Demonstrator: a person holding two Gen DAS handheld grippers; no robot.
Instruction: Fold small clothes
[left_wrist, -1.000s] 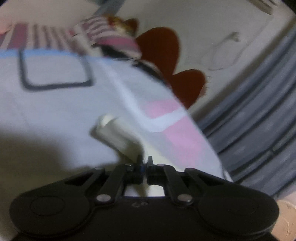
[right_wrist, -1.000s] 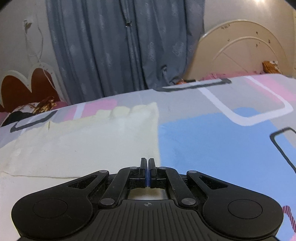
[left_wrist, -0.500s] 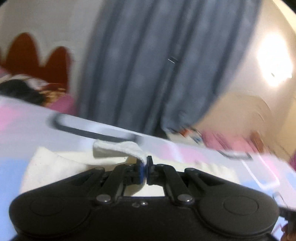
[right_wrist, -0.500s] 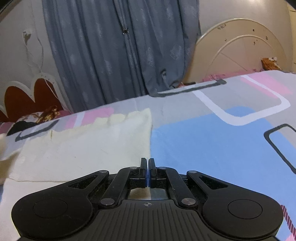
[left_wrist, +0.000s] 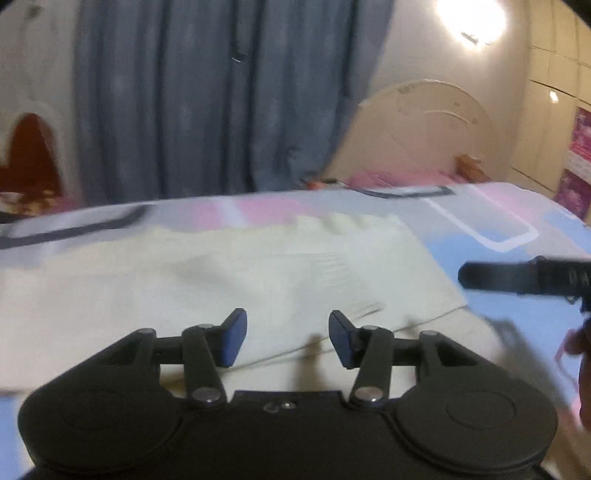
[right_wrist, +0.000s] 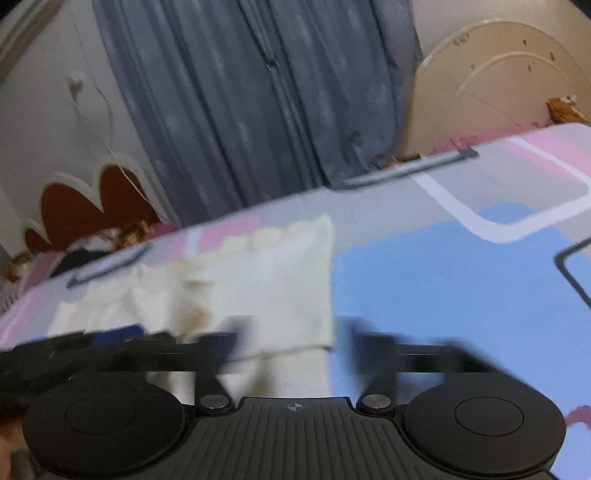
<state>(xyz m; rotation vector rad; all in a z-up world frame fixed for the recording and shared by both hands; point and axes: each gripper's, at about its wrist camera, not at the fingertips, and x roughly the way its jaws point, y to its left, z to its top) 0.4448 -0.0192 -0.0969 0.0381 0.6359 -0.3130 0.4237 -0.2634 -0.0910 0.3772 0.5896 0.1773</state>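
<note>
A patchwork bedsheet (left_wrist: 491, 225) of pink, blue and grey panels is covering the bed. Grey-blue curtains (right_wrist: 236, 107) are hanging beyond its far edge. A cream arched headboard (left_wrist: 424, 133) is standing at the far right corner, a scalloped brown headboard (right_wrist: 92, 199) at the far left.

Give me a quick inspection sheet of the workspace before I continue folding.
Surface: bedsheet patterned in blue, pink and grey.
Job's things: cream garment lying flat on the sheet, one layer folded over another, scalloped far edge.
Clutter: dark and patterned heap at the bed's far left; blurred.
Grippers: left gripper open, empty, above the garment's near edge; right gripper open, motion-blurred, over the garment's right edge.
Cables: thin white cord hanging on the wall.
Surroundings: grey curtain, cream arched headboard, ceiling light.
</note>
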